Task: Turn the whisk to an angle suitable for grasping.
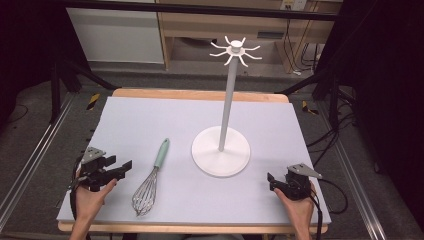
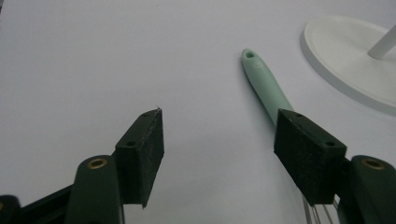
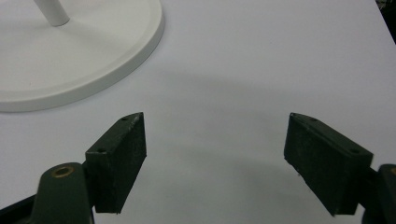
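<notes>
Both claws, left and right, are resting spread and empty; next, the left is likely reaching right for the whisk, probably hanging it on the stand.

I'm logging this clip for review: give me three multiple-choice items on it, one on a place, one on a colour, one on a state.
1. Where does the whisk lie?
A. left of the stand's base
B. hung on the stand's hooks
C. right of the base

2. What colour is the whisk's handle?
A. red
B. pale green
C. black

3. How is the left gripper set?
A. shut on the whisk
B. open, holding nothing
C. shut on the pole

Answers: 1 A, it lies flat on the table left of the white stand; 2 B, mint handle; 3 B, jaws apart over bare table.
</notes>
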Action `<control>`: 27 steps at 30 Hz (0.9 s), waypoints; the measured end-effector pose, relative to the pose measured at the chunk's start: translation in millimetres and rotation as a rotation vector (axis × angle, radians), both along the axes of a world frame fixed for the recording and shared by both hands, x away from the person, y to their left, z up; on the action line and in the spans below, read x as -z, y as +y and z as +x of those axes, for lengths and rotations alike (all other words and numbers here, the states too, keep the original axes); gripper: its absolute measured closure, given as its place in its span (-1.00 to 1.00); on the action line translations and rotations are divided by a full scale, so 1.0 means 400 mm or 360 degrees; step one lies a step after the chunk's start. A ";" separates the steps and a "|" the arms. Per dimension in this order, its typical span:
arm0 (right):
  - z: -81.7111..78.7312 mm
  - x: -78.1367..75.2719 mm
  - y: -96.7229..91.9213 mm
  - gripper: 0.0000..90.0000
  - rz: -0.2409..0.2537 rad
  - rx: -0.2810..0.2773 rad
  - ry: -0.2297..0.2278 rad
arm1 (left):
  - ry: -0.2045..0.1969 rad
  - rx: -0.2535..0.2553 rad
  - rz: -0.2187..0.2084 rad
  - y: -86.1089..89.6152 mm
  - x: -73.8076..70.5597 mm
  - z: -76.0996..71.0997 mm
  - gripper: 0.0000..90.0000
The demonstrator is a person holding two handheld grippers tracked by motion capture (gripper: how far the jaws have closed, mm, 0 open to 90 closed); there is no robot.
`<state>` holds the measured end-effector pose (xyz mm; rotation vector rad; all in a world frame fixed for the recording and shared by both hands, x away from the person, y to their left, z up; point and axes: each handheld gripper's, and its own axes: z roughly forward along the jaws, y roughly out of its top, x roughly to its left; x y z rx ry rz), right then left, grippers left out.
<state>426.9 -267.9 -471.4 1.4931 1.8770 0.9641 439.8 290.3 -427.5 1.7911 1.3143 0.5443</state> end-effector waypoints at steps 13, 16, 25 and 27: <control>-0.002 -0.003 -0.002 -0.53 -0.0001 0.0013 0.0000 | -0.0023 0.0068 0.0033 -0.035 -0.046 0.008 -0.27; -0.003 -0.004 -0.002 -0.53 0.0005 0.0015 0.0000 | -0.0021 0.0078 0.0036 -0.035 -0.055 0.011 -0.27; -0.004 -0.004 -0.003 -0.52 -0.0001 0.0014 0.0004 | -0.0018 0.0102 0.0055 -0.059 -0.081 0.032 -0.27; -0.004 -0.005 -0.003 -0.52 0.0005 0.0015 0.0004 | -0.0015 0.0117 0.0071 -0.070 -0.090 0.037 -0.27</control>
